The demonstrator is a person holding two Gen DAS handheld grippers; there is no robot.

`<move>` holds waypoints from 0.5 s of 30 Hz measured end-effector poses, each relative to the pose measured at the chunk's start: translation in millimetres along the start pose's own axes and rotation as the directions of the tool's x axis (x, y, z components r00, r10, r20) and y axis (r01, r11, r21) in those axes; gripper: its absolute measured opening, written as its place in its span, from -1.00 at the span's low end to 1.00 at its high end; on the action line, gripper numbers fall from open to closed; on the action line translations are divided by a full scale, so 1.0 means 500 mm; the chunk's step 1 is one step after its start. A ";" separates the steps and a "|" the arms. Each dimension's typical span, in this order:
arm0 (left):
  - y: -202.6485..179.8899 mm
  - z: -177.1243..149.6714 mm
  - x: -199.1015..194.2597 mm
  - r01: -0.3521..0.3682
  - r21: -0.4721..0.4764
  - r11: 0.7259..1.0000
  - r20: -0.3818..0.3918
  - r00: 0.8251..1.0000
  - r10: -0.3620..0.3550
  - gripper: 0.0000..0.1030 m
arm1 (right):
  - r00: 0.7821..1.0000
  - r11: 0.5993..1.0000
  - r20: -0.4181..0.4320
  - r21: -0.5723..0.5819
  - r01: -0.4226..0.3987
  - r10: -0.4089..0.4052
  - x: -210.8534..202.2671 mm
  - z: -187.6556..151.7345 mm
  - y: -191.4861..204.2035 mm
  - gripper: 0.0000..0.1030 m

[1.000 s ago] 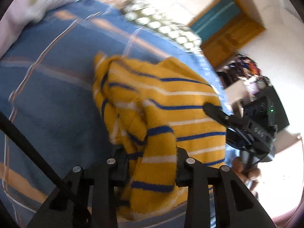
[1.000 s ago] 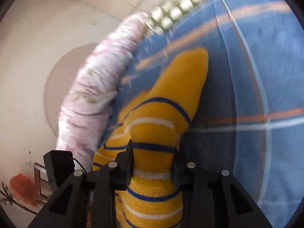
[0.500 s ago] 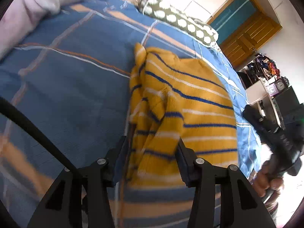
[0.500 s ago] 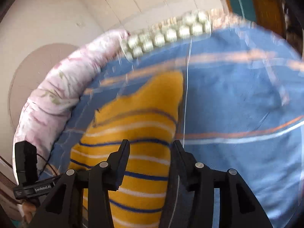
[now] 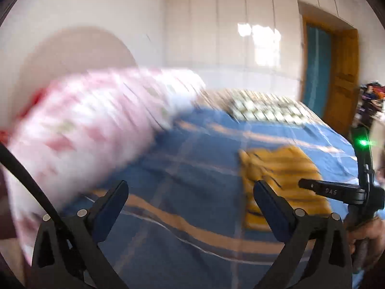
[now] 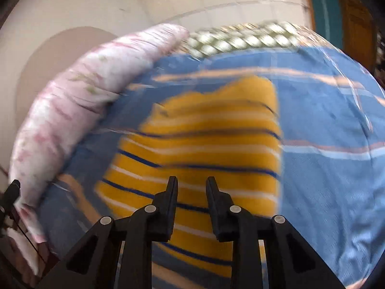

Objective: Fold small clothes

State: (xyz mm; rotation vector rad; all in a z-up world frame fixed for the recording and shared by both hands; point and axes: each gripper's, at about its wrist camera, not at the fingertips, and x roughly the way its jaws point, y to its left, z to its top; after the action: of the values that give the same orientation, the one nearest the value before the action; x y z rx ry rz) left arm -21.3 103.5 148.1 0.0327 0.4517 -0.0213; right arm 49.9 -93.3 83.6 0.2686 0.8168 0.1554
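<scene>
Now my left gripper (image 5: 190,201) has its jaws spread as wide as they go, having just been opening, with nothing between them but the blue checked bedsheet (image 5: 182,183) beyond. From this view the yellow striped sweater (image 5: 281,175) lies flat on the bed, off to the right of my left jaws and well clear of them, folded into a rough rectangle. My right gripper (image 6: 192,185) hangs above that sweater (image 6: 211,144); its jaws have just been closing and now stand narrow but apart, a slim gap showing between the tips, with no cloth caught in it. In the left view the right gripper (image 5: 305,184) shows at the right edge, a green light (image 5: 363,142) on its body and my hand (image 5: 368,240) wrapped round the handle. A pink floral bolster (image 6: 72,101) runs along the left side of the bed, and a green polka-dot pillow (image 6: 240,38) lies across the far end. The picture is blurred throughout.
</scene>
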 end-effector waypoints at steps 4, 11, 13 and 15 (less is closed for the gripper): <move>0.026 0.003 -0.040 0.008 -0.007 1.000 0.025 1.000 -0.008 1.00 | 0.991 0.996 -0.109 0.009 -0.084 0.084 0.112 0.022 0.059 -0.46; 0.016 -0.039 -0.015 0.024 0.019 1.000 -0.101 0.995 -0.022 1.00 | 0.975 0.984 -0.137 -0.005 -0.178 0.176 0.108 -0.014 0.097 -0.45; 0.009 -0.049 -0.008 0.039 -0.004 0.999 -0.132 0.990 -0.039 1.00 | 0.992 0.993 -0.046 -0.020 -0.115 0.114 0.053 -0.024 0.074 -0.43; 0.001 -0.058 -0.007 0.054 -0.014 0.998 -0.153 0.987 -0.056 1.00 | 0.996 0.995 -0.021 0.047 -0.084 0.085 0.031 -0.038 0.028 -0.33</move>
State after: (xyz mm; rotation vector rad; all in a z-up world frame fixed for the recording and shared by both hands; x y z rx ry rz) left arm -37.0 105.0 123.4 0.0120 0.6069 -0.0710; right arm 45.9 -73.0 64.8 0.3460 0.8327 0.2194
